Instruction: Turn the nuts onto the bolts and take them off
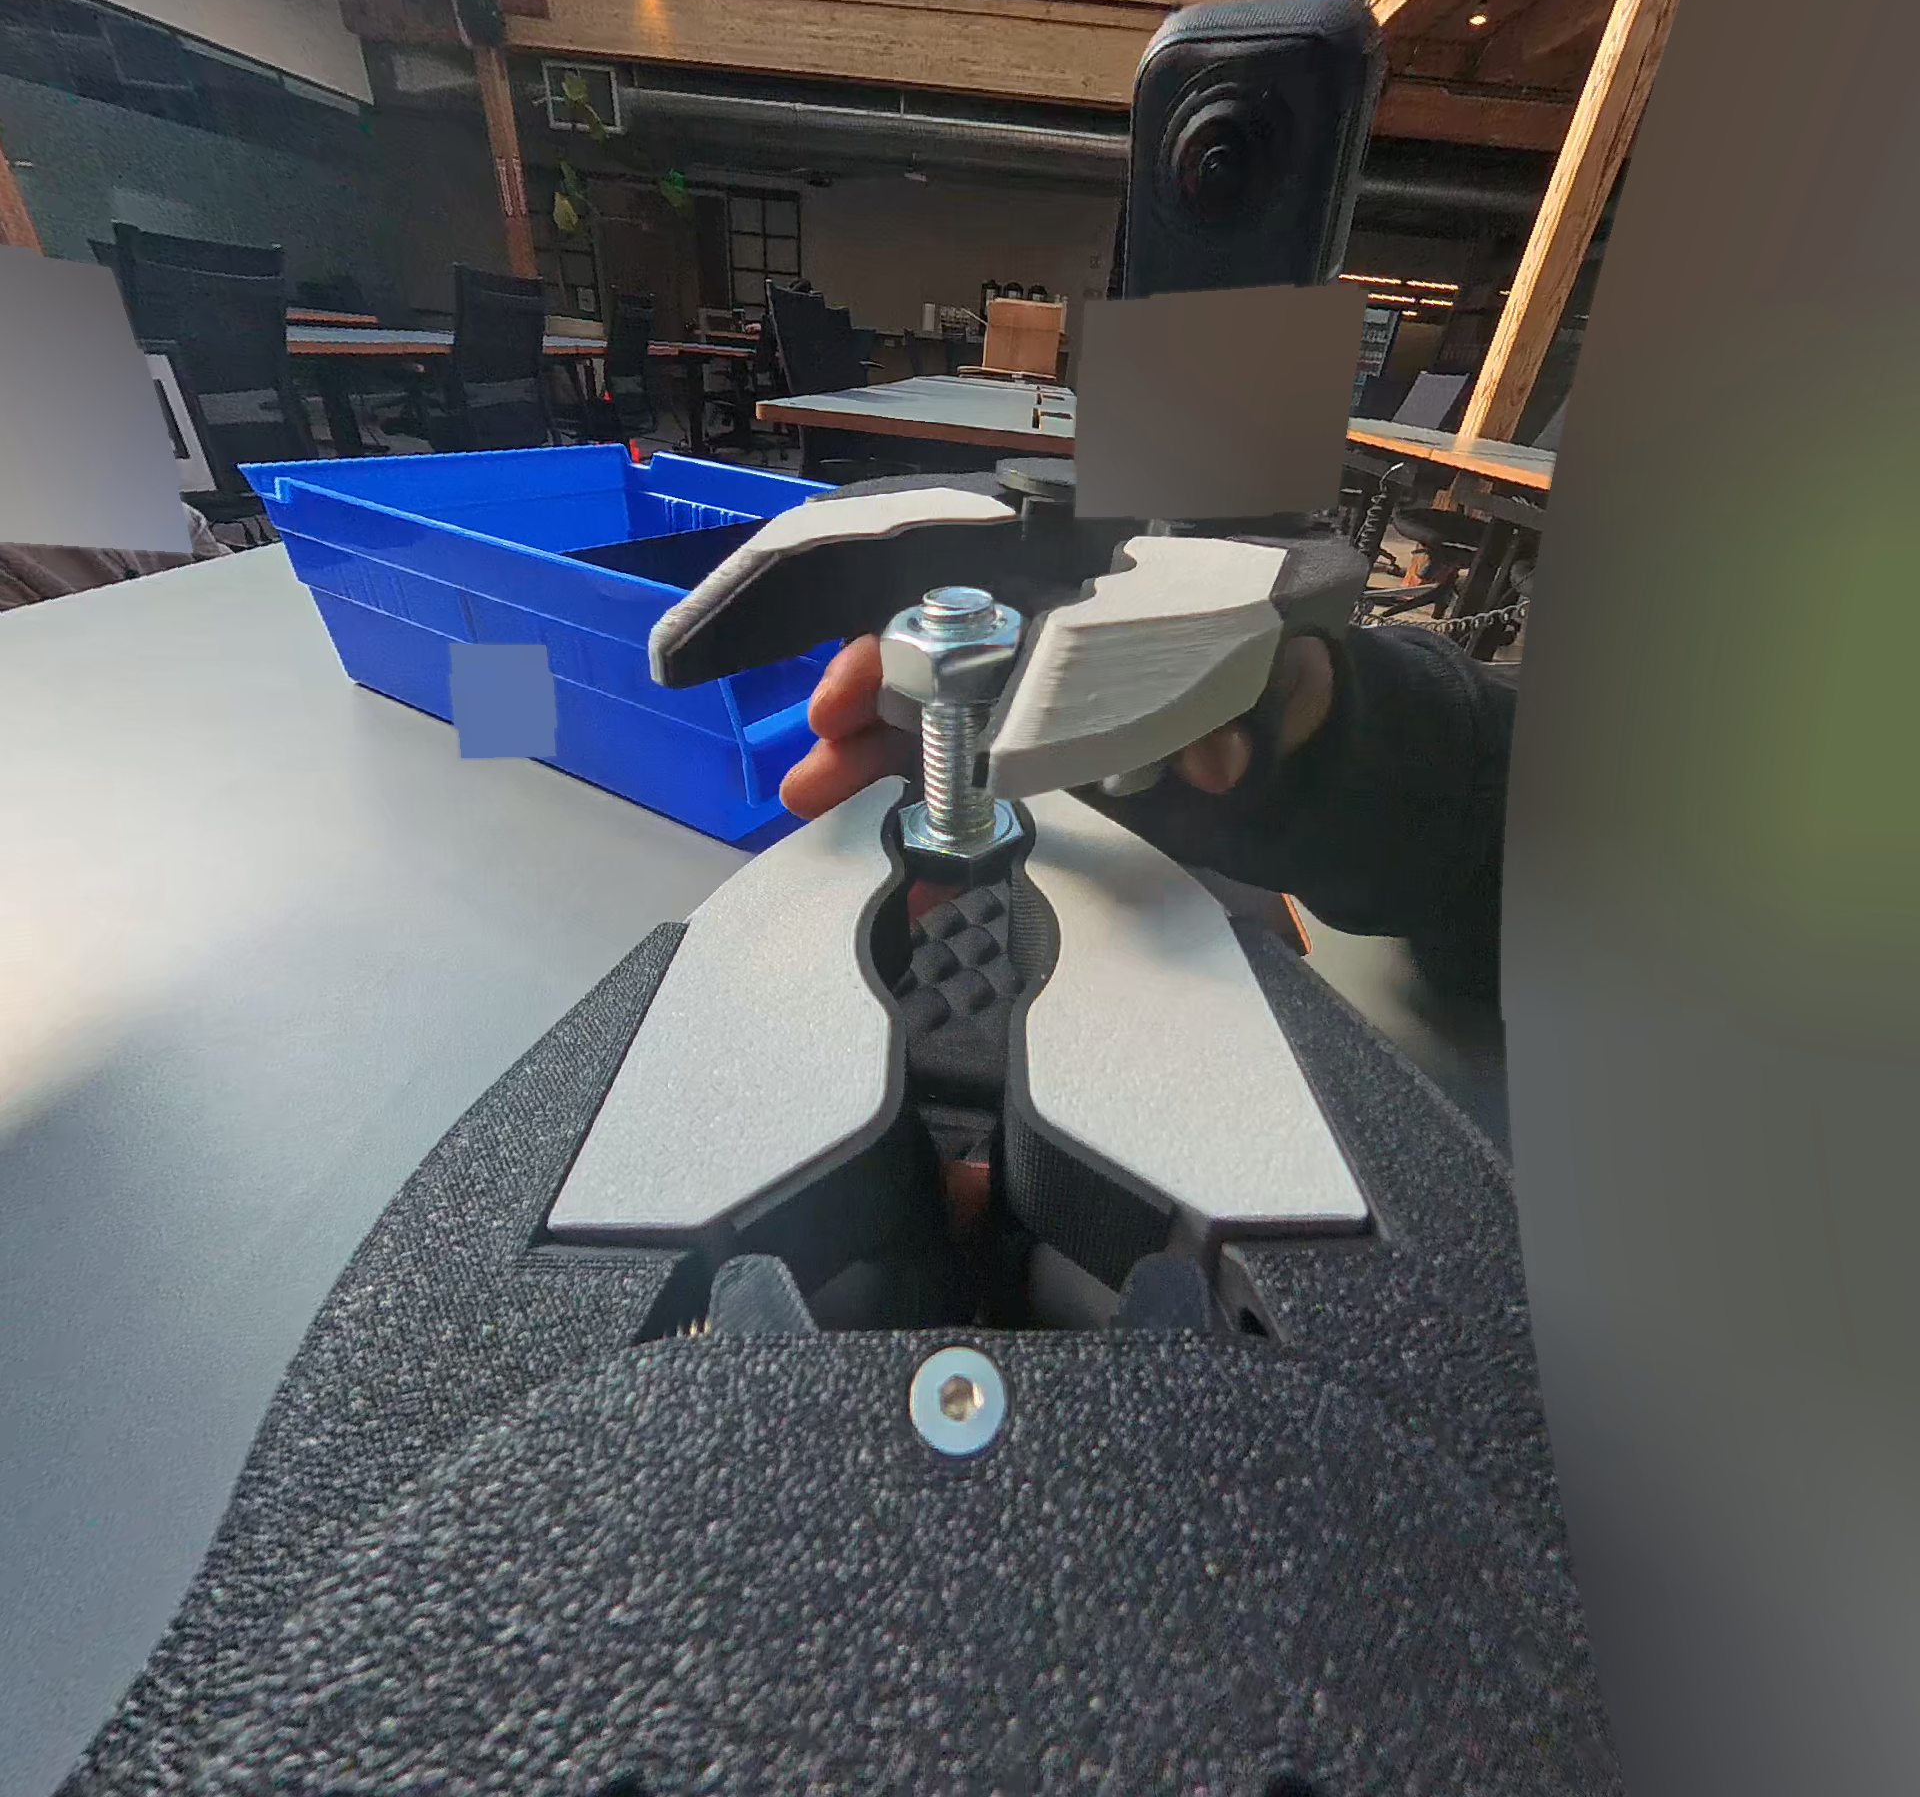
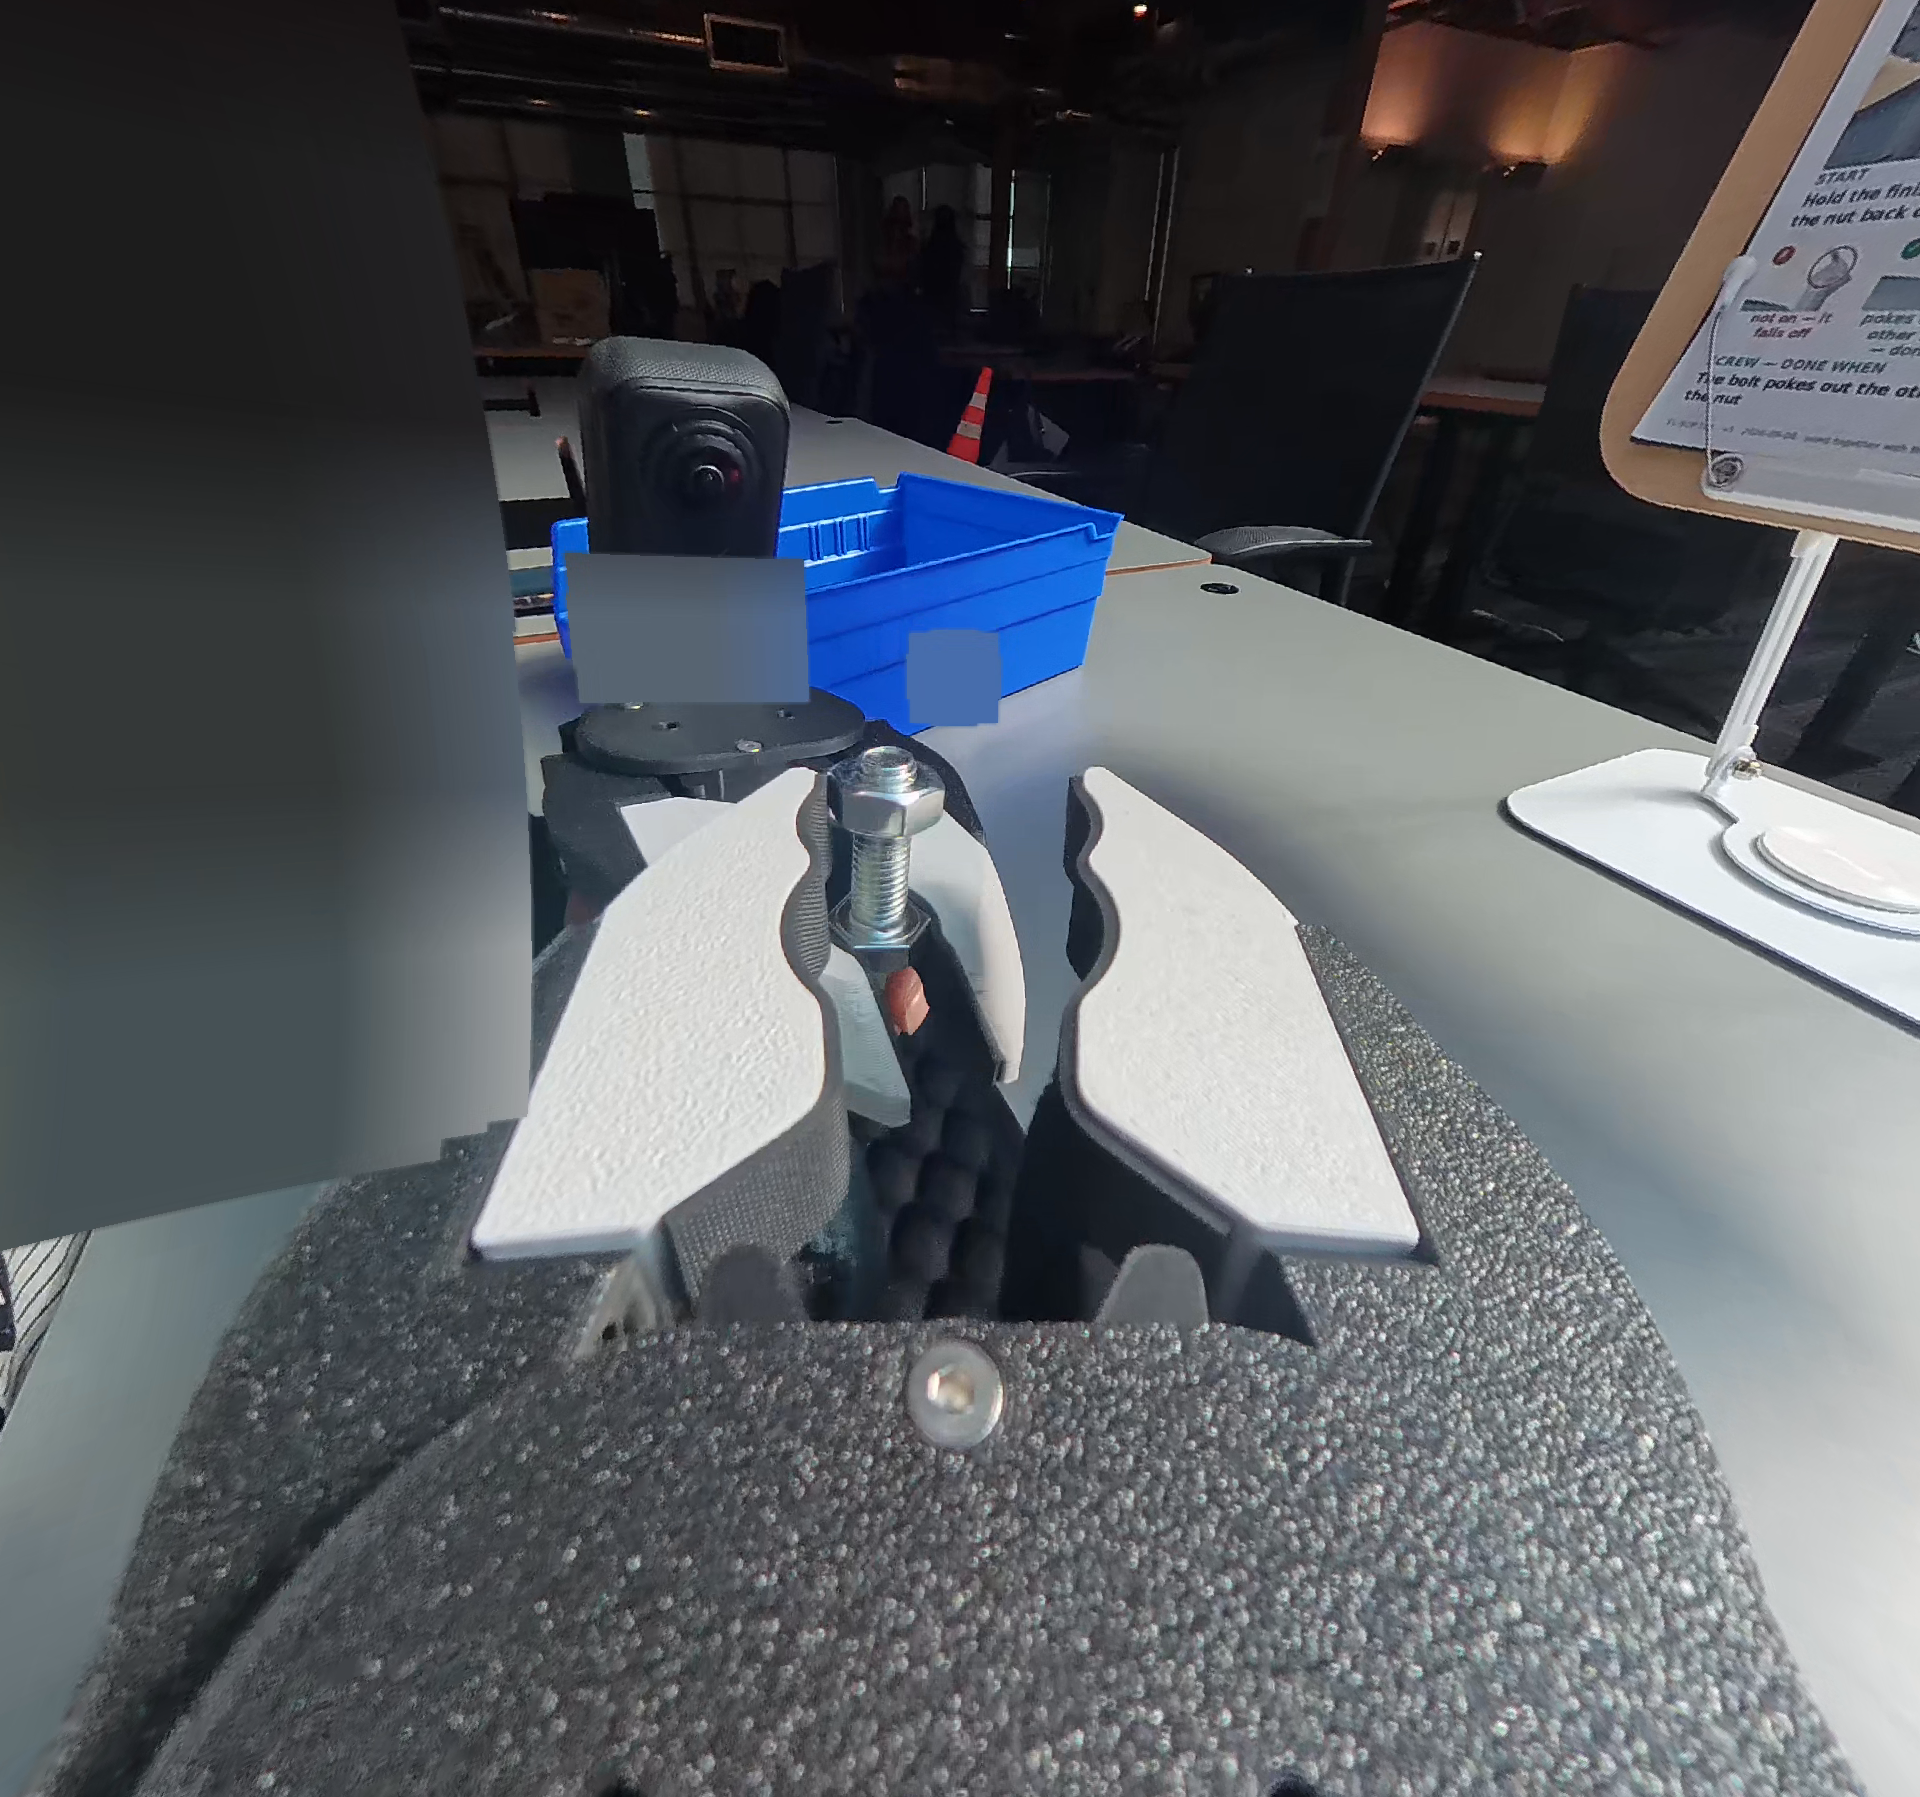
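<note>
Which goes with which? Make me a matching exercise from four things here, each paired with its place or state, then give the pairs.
Things:
1. silver hex nut
2. silver threaded bolt
3. blue plastic bin
4. right tool

Places or states:
A. open, one finger on each side of the nut
B. resting on the grey table, beyond both tools
C. upright, head clamped in the left tool
D. high on the thread, near the tip

Pairs: 1-D, 2-C, 3-B, 4-A
</note>
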The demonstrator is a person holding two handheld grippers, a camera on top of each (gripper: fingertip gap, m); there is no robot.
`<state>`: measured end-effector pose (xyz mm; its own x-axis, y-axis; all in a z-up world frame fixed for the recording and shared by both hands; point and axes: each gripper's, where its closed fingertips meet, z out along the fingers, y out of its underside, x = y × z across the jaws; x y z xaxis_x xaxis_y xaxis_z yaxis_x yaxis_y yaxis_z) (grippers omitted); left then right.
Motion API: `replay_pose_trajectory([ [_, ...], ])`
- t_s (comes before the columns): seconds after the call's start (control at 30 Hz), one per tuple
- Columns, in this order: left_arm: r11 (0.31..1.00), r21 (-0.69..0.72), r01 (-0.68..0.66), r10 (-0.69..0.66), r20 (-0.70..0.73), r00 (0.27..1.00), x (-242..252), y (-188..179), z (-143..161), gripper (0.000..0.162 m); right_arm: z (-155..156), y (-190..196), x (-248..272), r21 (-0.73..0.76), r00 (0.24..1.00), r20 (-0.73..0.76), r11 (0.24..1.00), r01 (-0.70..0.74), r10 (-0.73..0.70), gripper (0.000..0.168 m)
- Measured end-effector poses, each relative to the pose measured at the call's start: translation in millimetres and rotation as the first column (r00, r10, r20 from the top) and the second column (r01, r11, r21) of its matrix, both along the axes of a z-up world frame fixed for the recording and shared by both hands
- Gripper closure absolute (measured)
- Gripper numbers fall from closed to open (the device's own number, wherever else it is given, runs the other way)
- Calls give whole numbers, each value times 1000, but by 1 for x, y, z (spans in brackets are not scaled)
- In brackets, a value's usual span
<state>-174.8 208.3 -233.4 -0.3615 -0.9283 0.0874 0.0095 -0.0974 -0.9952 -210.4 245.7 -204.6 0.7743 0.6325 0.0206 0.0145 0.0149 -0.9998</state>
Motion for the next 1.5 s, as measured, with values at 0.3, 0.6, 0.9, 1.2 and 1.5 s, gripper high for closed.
replay_pose_trajectory([
  [0.3, 1000, -1, -1, 1, 1, 1000, 0, 0, 0, 148, 6, -21, 21, 32, 999, 25, 999, 25, -26, 162],
  [0.6, 1000, -2, 2, -2, 0, 1000, 0, 0, 0, 148, 6, -18, 14, 20, 1000, 18, 1000, -9, 9, 130],
  [0.9, 1000, -3, 1, -1, 1, 1000, 0, 0, 0, 149, 2, 7, -12, -3, 999, 6, 999, -37, 37, 110],
  [1.2, 1000, -5, 2, -2, 1, 1000, 0, 1, 0, 148, 4, 9, -3, 2, 1000, 7, 1000, 11, -11, 117],
  [1.5, 1000, -8, -2, 2, 0, 1000, 0, 1, 0, 148, 8, -11, 12, 17, 1000, 13, 1000, 22, -23, 129],
])
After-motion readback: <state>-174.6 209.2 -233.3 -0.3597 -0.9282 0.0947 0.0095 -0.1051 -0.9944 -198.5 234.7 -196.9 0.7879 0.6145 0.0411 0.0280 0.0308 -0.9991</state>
